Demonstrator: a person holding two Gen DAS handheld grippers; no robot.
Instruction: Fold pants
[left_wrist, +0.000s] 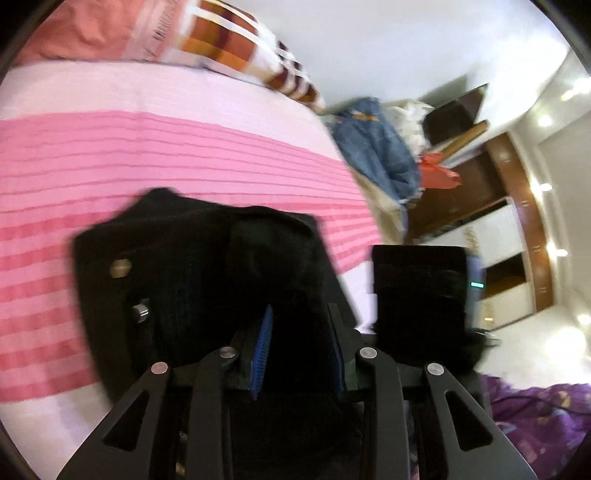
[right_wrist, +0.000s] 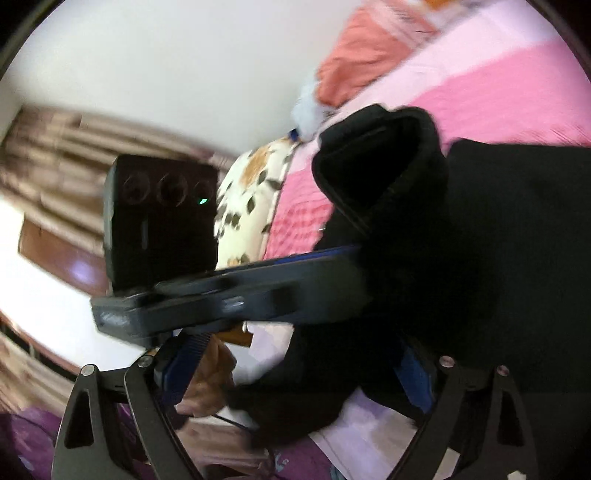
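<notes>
Left wrist view is showing the left gripper (left_wrist: 301, 332) pinching bunched black pants (left_wrist: 177, 280) over the pink bedspread (left_wrist: 184, 155); right gripper (right_wrist: 295, 369) is gaping wide around cloth, folding looking barely halfway.

matt black cloth pants (left_wrist: 192, 266) with dull metal button, ribbed pink striped woven bedspread (left_wrist: 184, 155) (kinda rough looking), matt black plastic left gripper (left_wrist: 301, 354) with ridged blue rubbery pads (left_wrist: 263, 350), glossy brown wooden cabinet (left_wrist: 517, 192)
</notes>
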